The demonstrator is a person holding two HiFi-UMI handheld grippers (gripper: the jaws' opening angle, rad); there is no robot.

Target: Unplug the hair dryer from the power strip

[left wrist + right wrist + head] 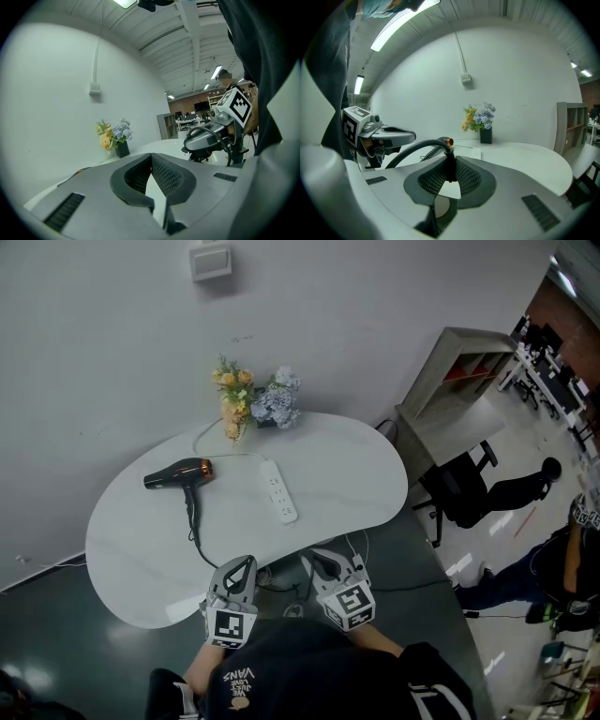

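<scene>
A black and orange hair dryer [178,472] lies at the left of the white table [356,474]. Right of it lies a white power strip [278,491] with nothing plugged in. The dryer's black cord [194,526] runs to the table's near edge. My right gripper [319,561] is near that edge, away from the strip. In the right gripper view it [451,161] is shut on the cord's plug end [450,169], and the cord [412,150] arches off to the left. My left gripper [242,564] is beside it, shut and empty [151,157].
A vase of flowers [253,401] stands at the table's far edge. A grey shelf unit [459,381] and a black office chair [469,488] stand to the right, with a person [562,559] further right. Dark floor lies in front of the table.
</scene>
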